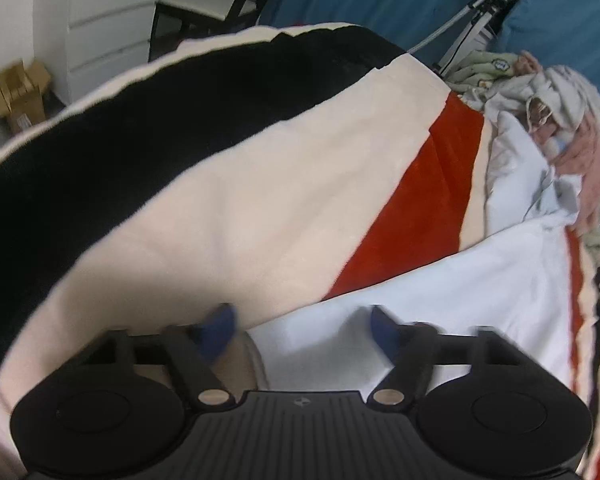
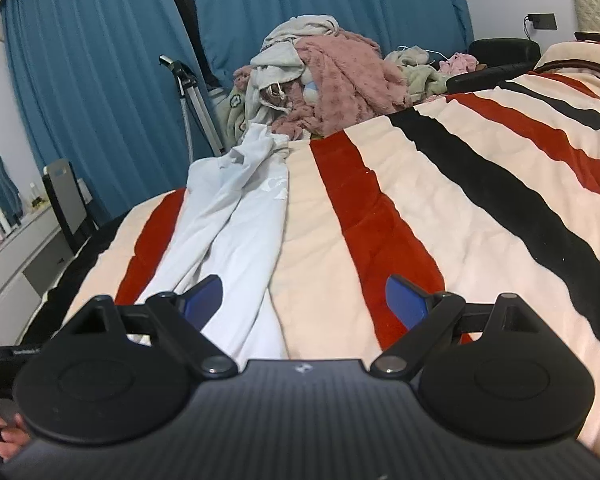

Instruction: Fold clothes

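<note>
Jaws of left gripper point(image 1: 300, 322) and right gripper point(image 2: 304, 298) stand open over white trousers point(image 2: 236, 216); risk: pinching striped blanket point(image 2: 440, 208) underneath

Black ribbed gripper point(image 2: 304, 300) bodies, round side discs, blue fingertips point(image 2: 404, 304), silver pivot screws

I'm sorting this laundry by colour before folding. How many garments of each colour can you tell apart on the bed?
White garment, laid flat: 1
Pink fleece in the pile: 1
Grey garment in the pile: 1
Green printed garment in the pile: 1
Total: 4; the pile may hide more.
</note>
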`<state>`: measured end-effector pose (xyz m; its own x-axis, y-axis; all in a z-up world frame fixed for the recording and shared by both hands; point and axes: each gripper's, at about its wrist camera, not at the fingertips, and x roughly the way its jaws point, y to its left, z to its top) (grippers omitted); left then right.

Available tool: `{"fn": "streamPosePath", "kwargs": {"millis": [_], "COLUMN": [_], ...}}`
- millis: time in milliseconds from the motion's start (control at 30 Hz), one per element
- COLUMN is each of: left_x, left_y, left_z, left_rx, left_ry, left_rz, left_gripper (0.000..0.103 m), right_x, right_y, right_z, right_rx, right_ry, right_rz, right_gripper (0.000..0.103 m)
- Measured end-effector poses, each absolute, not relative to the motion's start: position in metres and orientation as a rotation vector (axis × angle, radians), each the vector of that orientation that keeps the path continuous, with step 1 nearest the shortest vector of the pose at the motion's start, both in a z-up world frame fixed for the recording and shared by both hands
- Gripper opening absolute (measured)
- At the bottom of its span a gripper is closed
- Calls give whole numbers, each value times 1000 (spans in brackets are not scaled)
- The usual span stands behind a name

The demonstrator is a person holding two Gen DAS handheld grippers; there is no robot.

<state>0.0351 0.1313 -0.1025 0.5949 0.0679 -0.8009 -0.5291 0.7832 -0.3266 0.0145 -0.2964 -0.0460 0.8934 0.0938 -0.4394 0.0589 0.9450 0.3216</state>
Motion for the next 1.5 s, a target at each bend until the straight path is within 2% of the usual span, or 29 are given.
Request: {"fn": "streamPosePath", "kwargs": {"millis": [33,67,167,333,533,667,833,900,1000,1067,1167,1233,1300,1333,1400,1467,1500], "left_x": [35,33,23,-4,-65,-90,-79,-71,-53,-48,-42,-33,-24,-19,-9,1,5], "left_y": [129,129,130,99,10,-45,-77,-75,-54,-39,-11,8,27,38,58,74,82], "left_z": [-102,-102,-96,-57,-1,-3,-43,-57,-67,-63,-54,-52,-54,-58,-73,-92,-103], "left_rx": [-569,-571,-593,-428,-138,-71,-76,-129,-250,-320,-402,-443,-485,-518,-599,-717,-794], "left_ry": [872,868,835,690,520,561,738,816,888,888,850,822,802,809,848,907,939], "left_rz": [380,378,352,257,-25,-229,-355,-389,-429,-439,-439,-405,-341,-299,-207,-161,-154], "left_gripper": [33,19,9,8,8,8,8,10,32,57,71,74,75,75,73,73,71], "right_x": [14,14,11,7,3,4,11,15,23,28,33,33,34,34,35,36,36], "right_y": [-297,-298,-300,-306,-316,-326,-339,-343,-346,-349,-346,-341,-337,-335,-333,-331,-332], "right_z": [-46,-46,-45,-41,-37,-35,-41,-49,-65,-76,-95,-102,-105,-107,-114,-122,-124], "right_rx": [335,335,338,363,400,433,518,578,681,770,885,884,868,864,868,872,875], "right_ry": [469,468,463,451,435,436,514,568,660,717,795,837,858,872,907,956,966], "right_rz": [14,12,7,9,28,21,58,99,145,170,210,211,199,196,186,185,176], "right_gripper": [90,90,90,90,90,90,90,90,90,90,89,89,82,75,74,59,57]}}
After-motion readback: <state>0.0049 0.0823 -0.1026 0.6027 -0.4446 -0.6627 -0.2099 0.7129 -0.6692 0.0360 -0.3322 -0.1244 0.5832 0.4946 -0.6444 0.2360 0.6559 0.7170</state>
